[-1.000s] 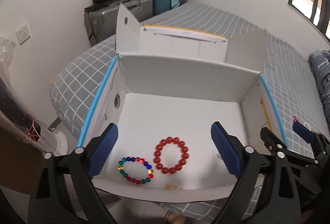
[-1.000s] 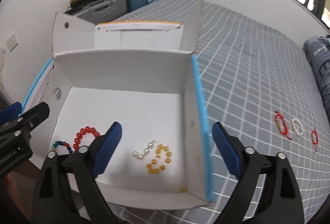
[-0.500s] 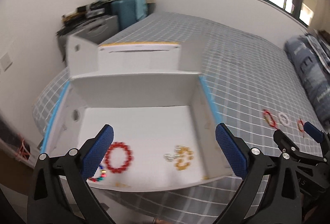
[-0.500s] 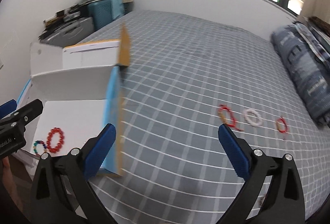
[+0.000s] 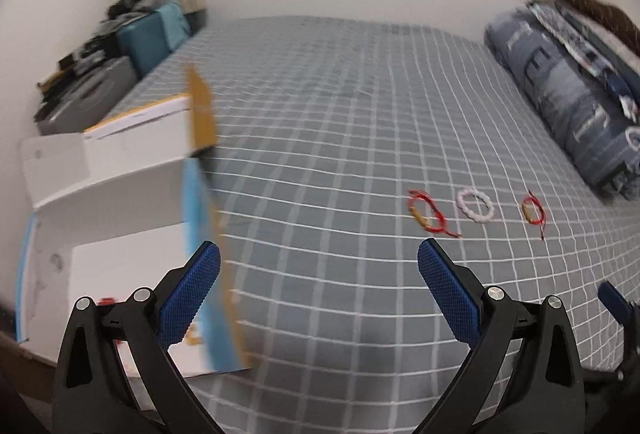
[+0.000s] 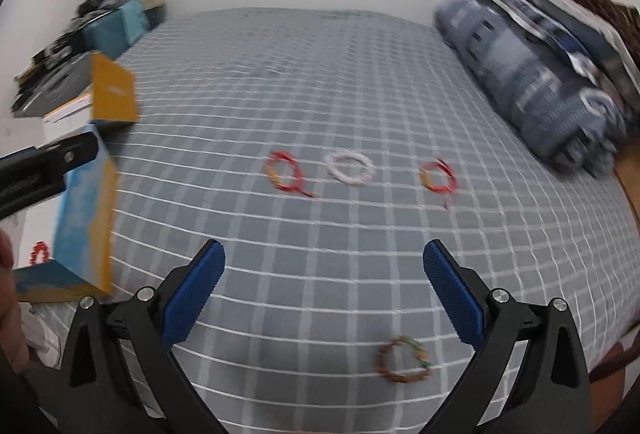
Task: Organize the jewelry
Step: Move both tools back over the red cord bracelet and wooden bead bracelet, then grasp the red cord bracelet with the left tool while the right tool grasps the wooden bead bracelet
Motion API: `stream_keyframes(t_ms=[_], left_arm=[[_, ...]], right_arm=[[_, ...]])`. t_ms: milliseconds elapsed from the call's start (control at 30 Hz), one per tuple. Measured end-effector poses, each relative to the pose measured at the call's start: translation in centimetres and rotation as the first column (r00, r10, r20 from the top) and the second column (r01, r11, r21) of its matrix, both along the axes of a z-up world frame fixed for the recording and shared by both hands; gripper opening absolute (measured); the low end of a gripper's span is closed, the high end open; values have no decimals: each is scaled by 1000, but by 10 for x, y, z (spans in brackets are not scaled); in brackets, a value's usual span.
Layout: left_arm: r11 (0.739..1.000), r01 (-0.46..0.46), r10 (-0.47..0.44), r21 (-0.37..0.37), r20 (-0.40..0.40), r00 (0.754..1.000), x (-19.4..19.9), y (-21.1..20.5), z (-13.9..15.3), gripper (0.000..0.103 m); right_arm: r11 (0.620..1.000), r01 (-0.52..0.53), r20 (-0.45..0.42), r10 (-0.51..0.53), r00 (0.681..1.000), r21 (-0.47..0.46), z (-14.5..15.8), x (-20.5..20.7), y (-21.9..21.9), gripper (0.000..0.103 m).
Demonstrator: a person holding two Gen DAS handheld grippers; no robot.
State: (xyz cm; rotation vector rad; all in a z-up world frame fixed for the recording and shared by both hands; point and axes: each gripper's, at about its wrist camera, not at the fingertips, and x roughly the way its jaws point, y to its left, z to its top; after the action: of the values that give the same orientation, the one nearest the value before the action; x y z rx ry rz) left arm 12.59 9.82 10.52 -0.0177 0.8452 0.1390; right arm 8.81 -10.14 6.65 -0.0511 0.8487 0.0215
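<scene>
On the grey checked bed lie a red cord bracelet (image 5: 428, 213) (image 6: 285, 174), a white bead bracelet (image 5: 475, 205) (image 6: 350, 167) and a second red cord bracelet (image 5: 533, 211) (image 6: 438, 178) in a row. A brown bead bracelet (image 6: 404, 360) lies close between the right fingers. The white cardboard box (image 5: 120, 202) (image 6: 86, 202) stands at the left; a red bead bracelet (image 6: 39, 253) shows inside it. My left gripper (image 5: 319, 288) and right gripper (image 6: 324, 288) are both open and empty above the bed.
A folded blue duvet (image 5: 576, 102) (image 6: 552, 82) lies along the bed's right side. Suitcases and clutter (image 5: 100, 66) stand against the far left wall. The left gripper's body (image 6: 36, 170) juts in at the right view's left edge.
Both grippers have swung right, away from the box and over the bed. The bracelets on the bed have come nearer to centre. Both stay open.
</scene>
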Motion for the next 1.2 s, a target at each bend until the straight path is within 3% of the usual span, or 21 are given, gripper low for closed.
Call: stream_keyframes(t_ms=[200, 333, 433, 833, 967, 1200], left_arm=[[997, 73, -74, -7, -92, 993, 54, -54, -41, 97], [993, 100, -108, -58, -153, 982, 93, -74, -77, 97], [994, 109, -113, -32, -209, 971, 114, -82, -102, 97], [998, 66, -63, 4, -265, 962, 194, -86, -154, 97], [996, 74, -85, -50, -299, 950, 206, -86, -172, 97], [998, 60, -62, -17, -312, 948, 213, -92, -190, 96]], right_arm=[[999, 53, -59, -54, 997, -5, -46, -5, -59, 95], [997, 71, -105, -69, 992, 9, -73, -8, -85, 95], [998, 59, -143, -55, 988, 24, -88, -11, -95, 95], [998, -9, -208, 21, 978, 62, -112, -23, -92, 95], [998, -28, -235, 41, 971, 61, -123, -18, -87, 95], [999, -29, -279, 40, 959, 44, -142, -11, -87, 90]])
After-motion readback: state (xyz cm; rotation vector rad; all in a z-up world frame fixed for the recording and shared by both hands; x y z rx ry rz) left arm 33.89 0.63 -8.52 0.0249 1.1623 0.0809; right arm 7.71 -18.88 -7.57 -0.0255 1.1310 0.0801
